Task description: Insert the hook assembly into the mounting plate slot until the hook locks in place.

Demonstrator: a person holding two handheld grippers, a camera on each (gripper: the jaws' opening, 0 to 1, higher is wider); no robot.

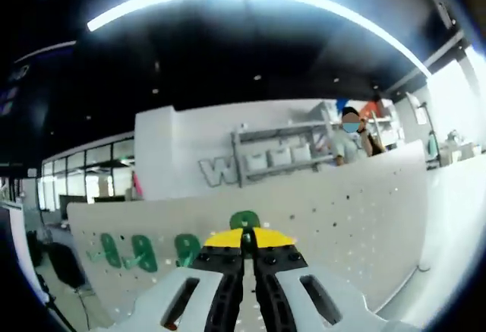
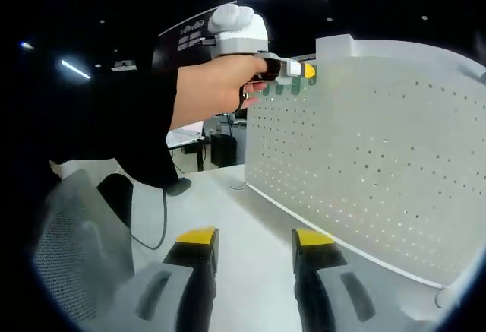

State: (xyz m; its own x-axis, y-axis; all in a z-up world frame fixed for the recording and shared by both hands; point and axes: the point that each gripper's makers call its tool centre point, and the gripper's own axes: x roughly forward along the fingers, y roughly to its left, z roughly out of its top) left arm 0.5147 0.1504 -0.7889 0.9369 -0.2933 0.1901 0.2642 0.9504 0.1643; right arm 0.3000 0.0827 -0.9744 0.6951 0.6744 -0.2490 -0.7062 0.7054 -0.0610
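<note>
Gripping a green hook (image 1: 244, 220), the left gripper (image 1: 247, 242) meets the perforated white pegboard (image 2: 380, 157); the right gripper (image 2: 254, 242) hangs open.

white pegboard panel (image 2: 380, 165) dotted with a regular grid of small holes. green hooks (image 1: 140, 250) along its face, another green hook (image 1: 244, 220) just past the yellow tips of the left gripper (image 1: 248, 238), whose body is white with black jaws. right gripper (image 2: 257, 242) grey-white, black fingers capped yellow. table top (image 2: 228, 218) white. ceiling black with white light strips.
</note>
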